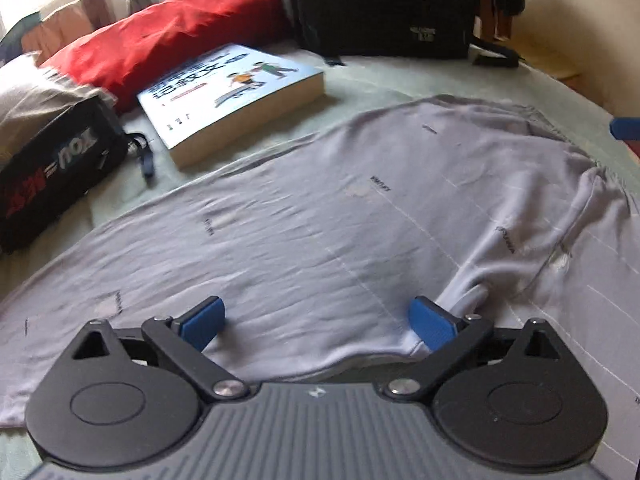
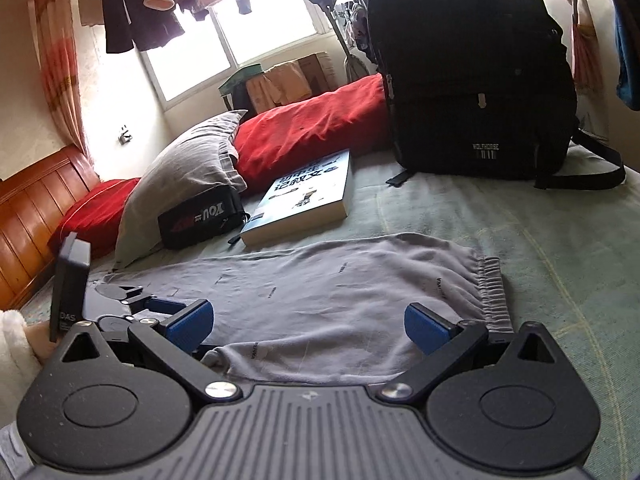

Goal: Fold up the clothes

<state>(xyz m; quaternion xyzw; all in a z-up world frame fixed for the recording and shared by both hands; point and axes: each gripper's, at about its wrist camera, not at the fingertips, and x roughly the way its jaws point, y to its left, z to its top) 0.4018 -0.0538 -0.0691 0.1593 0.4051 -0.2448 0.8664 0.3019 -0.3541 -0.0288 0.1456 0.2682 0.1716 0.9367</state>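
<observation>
Blue-padded fingers of the left gripper [image 1: 316, 326] are standing spread wide apart over the grey trousers [image 1: 340, 216], holding nothing; the near edge of the cloth is lying between the pads, and a narrow fold of fabric is running up to the right-hand pad. Those trousers are lying flat on the pale green bedsheet [image 1: 400, 76], just in front of the book [image 1: 232, 96], with their gathered waistband [image 2: 494, 292] showing in the right wrist view.

Over the same garment, the right gripper [image 2: 308, 324] is also hanging with its jaws fully parted and empty, above the near hem of the trousers [image 2: 320, 300].

Left of the book, a black pouch [image 2: 200, 216] with lettering is leaning against a grey pillow [image 2: 188, 164]. Behind the book a red cushion [image 2: 312, 120] is stretching across the bed, and to the book's right a black backpack [image 2: 476, 80] is standing upright. Beyond the cushion, dark clothes [image 2: 140, 8] are hanging before a bright window [image 2: 272, 12].
</observation>
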